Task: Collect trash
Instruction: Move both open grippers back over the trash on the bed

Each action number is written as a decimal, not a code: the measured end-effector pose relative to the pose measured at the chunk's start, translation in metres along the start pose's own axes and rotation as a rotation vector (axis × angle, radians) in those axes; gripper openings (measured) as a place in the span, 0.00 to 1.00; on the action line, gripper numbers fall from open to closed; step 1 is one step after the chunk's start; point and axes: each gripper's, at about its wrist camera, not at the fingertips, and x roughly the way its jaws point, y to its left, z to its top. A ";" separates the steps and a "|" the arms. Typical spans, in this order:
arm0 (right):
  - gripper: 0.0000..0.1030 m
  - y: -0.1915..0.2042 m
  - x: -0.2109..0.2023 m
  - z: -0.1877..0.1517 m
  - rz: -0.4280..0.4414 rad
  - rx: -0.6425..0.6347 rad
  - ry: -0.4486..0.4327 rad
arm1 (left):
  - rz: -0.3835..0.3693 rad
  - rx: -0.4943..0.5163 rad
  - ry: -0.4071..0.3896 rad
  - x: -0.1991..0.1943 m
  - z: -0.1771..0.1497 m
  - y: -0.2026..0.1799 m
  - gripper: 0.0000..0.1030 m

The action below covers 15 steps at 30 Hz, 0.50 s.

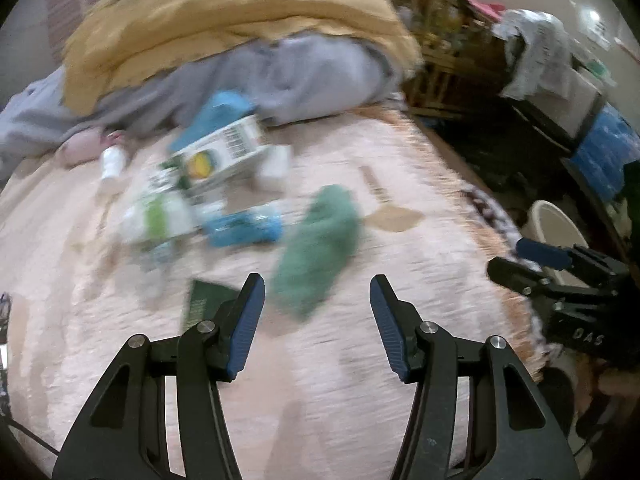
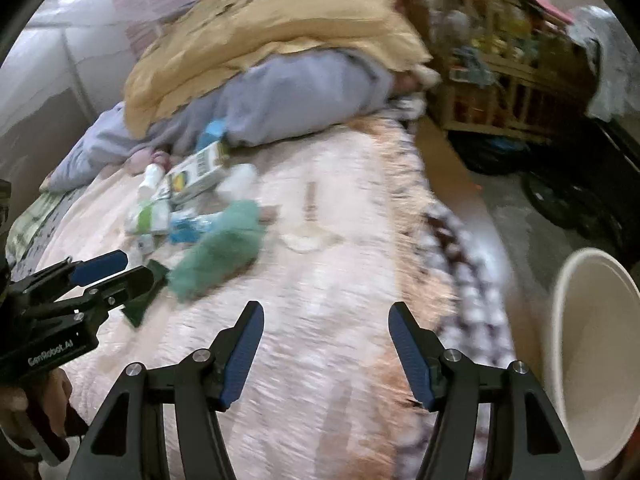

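Trash lies in a pile on the pink bedspread [image 1: 360,360]: a white carton with a barcode [image 1: 224,156], a blue wrapper [image 1: 244,226], a white-and-green packet [image 1: 158,220], a small white bottle [image 1: 111,164], a green cloth [image 1: 316,248] and a dark green flat packet [image 1: 204,300]. My left gripper [image 1: 317,292] is open and empty just short of the green cloth. My right gripper [image 2: 326,320] is open and empty over bare bedspread [image 2: 320,340], right of the pile. A cream bin [image 2: 592,360] stands beside the bed at the right. Both views are motion-blurred.
A heap of yellow [image 1: 224,20] and grey bedding [image 1: 280,80] lies behind the pile. A wooden crib [image 2: 500,80] and cluttered shelves stand to the right of the bed. The left gripper also shows at the left of the right wrist view [image 2: 116,270].
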 end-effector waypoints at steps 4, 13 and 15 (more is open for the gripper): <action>0.61 0.031 0.013 0.008 0.044 -0.054 0.007 | 0.033 -0.067 0.018 -0.004 -0.010 0.048 0.52; 0.61 0.091 0.053 0.030 0.123 -0.150 0.042 | 0.046 -0.220 0.045 0.000 -0.025 0.127 0.52; 0.61 0.105 0.064 0.038 0.140 -0.172 0.048 | 0.050 -0.231 0.049 0.007 -0.023 0.136 0.52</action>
